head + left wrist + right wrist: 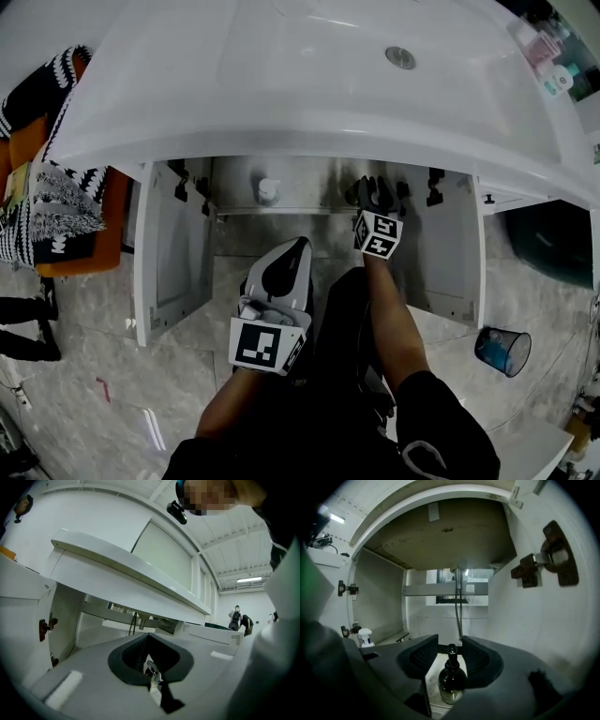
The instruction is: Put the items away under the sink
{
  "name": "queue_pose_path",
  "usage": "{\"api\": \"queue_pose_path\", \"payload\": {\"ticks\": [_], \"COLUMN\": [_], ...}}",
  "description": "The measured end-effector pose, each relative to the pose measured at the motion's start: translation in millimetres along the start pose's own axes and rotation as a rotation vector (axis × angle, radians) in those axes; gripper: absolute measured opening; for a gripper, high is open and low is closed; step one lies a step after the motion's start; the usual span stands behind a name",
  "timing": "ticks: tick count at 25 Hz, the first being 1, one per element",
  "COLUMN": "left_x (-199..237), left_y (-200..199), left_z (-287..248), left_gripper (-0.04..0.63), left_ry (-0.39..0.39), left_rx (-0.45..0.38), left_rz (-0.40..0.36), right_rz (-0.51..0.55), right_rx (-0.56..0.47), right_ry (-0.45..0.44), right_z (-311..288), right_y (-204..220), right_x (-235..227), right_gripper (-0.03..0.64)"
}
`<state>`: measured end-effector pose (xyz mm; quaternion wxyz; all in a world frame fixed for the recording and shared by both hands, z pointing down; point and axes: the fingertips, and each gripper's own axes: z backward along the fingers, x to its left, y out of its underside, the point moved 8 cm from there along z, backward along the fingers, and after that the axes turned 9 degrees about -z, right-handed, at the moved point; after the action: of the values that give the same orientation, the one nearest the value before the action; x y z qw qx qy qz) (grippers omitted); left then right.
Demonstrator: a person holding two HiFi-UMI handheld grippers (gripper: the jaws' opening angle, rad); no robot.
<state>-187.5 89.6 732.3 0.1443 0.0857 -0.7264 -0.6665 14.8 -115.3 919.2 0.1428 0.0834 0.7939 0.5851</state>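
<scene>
A dark glass pump bottle (451, 677) stands upright between the fingers of my right gripper (450, 651), and its body fills the gap between them. That gripper (373, 192) reaches into the open cabinet under the white sink (309, 84), low over the cabinet floor. A white spray bottle (268, 191) stands inside at the back left and also shows as the spray bottle (366, 637) in the right gripper view. My left gripper (298, 248) hangs outside in front of the cabinet, jaws together with nothing in them, tilted up toward the sink's edge (131, 569).
Both cabinet doors stand open, the left door (155, 253) and the right door (469, 258). Hoses (458, 606) hang at the cabinet's back. A hinge (543, 564) juts from the right wall. A blue bin (502, 350) sits on the floor at right; striped cloth (52, 202) lies at left.
</scene>
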Motion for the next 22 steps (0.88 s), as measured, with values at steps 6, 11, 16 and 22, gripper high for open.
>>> {"api": "queue_pose_path", "payload": {"ticks": [6,11,16,22], "left_x": [-1,-6,-9,-28], "left_y": [-40,-104,-172,-257], "left_z": [-4,-4,1,6], "left_gripper": [0.006,0.008,0.008,0.007], "left_ry": [-0.009,-0.013,-0.011,0.007], "left_rx": [0.063,0.078,0.111,0.140], "left_rz": [0.025,0.043,0.053,0.060], "right_rz": [-0.016,-0.037,-0.071,-0.092], "right_rx": [0.079,0.162,0.254,0.309], "right_ry": [0.036,0.041,0.040,0.026], "right_z": [23,51,87,130], "right_y": [-21,-56,-96,-171], "right_x": [3,12,31,47], "right_gripper": [0.175,0.175,0.172,0.041]}}
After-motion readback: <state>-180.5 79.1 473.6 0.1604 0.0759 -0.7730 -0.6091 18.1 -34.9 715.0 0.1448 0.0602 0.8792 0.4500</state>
